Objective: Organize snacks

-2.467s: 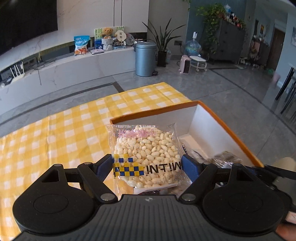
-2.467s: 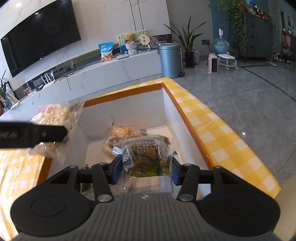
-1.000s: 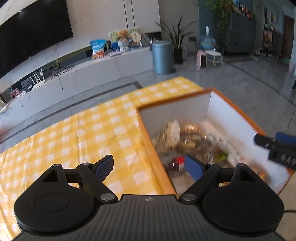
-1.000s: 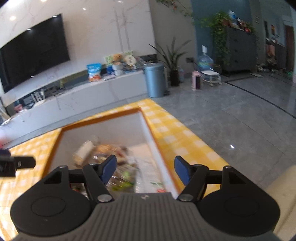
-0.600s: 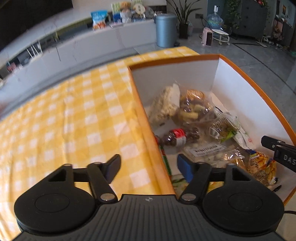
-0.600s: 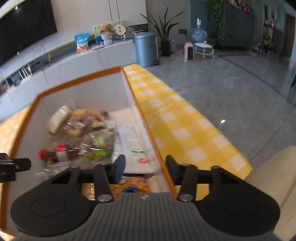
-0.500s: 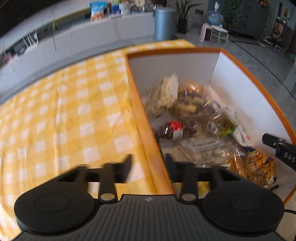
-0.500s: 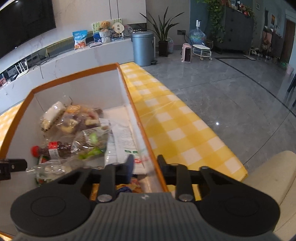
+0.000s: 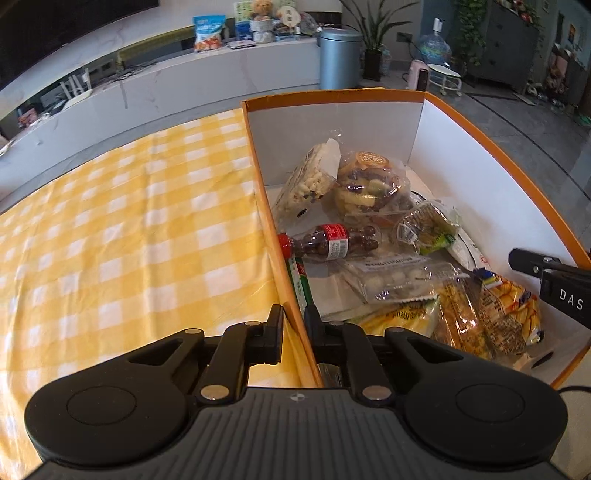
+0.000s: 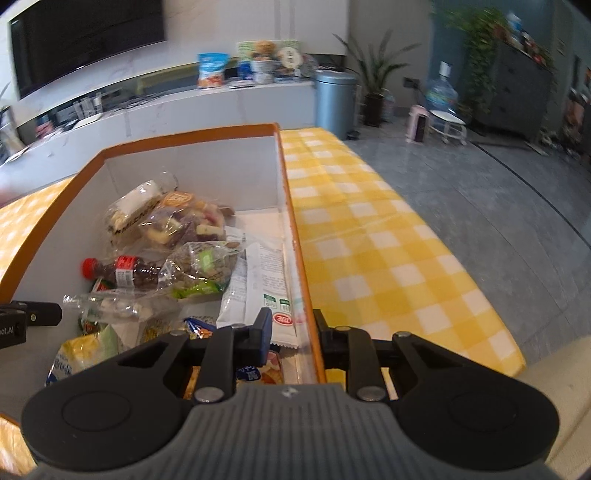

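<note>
An orange-rimmed white box (image 9: 332,99) stands on the yellow checked tablecloth (image 9: 129,229) and holds several snacks. Among them are a puffed-rice bag (image 9: 310,177), a dried-fruit bag (image 9: 369,188), a cola-bottle pack (image 9: 328,243) and yellow chip bags (image 9: 509,306). My left gripper (image 9: 295,328) is shut on the box's left wall near its front corner. My right gripper (image 10: 293,332) is shut on the right wall of the box (image 10: 184,137), with a white packet (image 10: 258,288) lying just inside that wall. Each gripper's tip shows at the edge of the other's view.
The table's right edge (image 10: 480,288) drops to a grey tiled floor. A cream cushion (image 10: 554,369) lies at the near right. Far behind stand a grey bin (image 9: 340,59), a white bench with a blue snack bag (image 9: 208,33), and plants.
Both grippers let go of the snack bags they held, and those bags now lie in the box. Both then sank toward the box, and their jaws closed onto its left and right walls.
</note>
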Tool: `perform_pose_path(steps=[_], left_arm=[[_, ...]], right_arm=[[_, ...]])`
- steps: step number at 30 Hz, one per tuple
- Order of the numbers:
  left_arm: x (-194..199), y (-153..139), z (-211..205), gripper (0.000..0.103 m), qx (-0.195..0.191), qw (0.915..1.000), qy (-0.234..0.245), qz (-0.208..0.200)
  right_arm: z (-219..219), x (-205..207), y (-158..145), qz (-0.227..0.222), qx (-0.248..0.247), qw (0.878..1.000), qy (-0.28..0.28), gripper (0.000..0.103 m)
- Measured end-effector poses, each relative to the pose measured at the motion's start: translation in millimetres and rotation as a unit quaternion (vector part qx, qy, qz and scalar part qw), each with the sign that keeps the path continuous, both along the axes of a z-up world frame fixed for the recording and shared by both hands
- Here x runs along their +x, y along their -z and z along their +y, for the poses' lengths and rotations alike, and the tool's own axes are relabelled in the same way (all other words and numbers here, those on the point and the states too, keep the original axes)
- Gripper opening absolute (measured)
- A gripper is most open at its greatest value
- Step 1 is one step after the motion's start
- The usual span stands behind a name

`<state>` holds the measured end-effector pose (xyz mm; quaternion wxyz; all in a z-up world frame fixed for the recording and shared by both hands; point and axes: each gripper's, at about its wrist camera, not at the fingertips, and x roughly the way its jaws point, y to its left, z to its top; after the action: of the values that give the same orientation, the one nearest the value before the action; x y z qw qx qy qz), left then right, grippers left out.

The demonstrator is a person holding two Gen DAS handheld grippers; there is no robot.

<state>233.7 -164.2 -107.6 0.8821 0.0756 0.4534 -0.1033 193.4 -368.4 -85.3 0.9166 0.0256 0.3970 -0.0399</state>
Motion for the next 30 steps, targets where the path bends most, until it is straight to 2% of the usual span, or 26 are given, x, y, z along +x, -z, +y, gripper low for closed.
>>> perform_pose_path(steps=[4,7,11,16,21,25,26,29,30], left_arm=[[-12.8,2.2,13.0,0.013,0.004,0.9998,-0.017,0.000],[-21.9,1.6,18.8,0.014,0.006,0.9996,-0.027,-0.008],[-28.8,-0.8,25.6,0.014,0.010,0.9991,-0.040,-0.012],[-30.3,-3.2,34.8,0.015,-0.004,0.9986,-0.053,-0.006],[-31.8,-4.6,39.8,0.017,-0.019,0.9986,-0.049,-0.003],[-30.8,-5.1,48.5,0.018,-0.058,0.9958,-0.071,0.000],[-30.5,-3.9,51.5,0.019,-0.060,0.9956,-0.071,0.000],[-35.6,-11.4,52.5,0.021,-0.068,0.9954,-0.067,-0.004],[-37.9,-15.9,53.3,0.021,-0.072,0.9952,-0.066,-0.007]], right_arm=[[21.5,-2.7,2.6,-0.028,-0.025,0.997,-0.067,0.020],[24.6,-1.5,2.5,-0.043,0.005,0.996,-0.076,0.020],[38.5,-2.6,2.1,-0.057,-0.001,0.993,-0.105,0.020],[54.4,-2.7,0.8,-0.061,-0.002,0.991,-0.116,0.020],[58.4,-5.2,2.9,-0.086,-0.008,0.990,-0.112,0.020],[57.3,-8.5,3.0,-0.097,-0.005,0.990,-0.097,0.021],[56.7,-9.7,1.4,-0.103,0.001,0.991,-0.089,0.023],[55.7,-16.0,-15.1,-0.131,0.018,0.989,-0.072,0.042],[57.1,-19.5,-23.4,-0.144,0.016,0.987,-0.071,0.046]])
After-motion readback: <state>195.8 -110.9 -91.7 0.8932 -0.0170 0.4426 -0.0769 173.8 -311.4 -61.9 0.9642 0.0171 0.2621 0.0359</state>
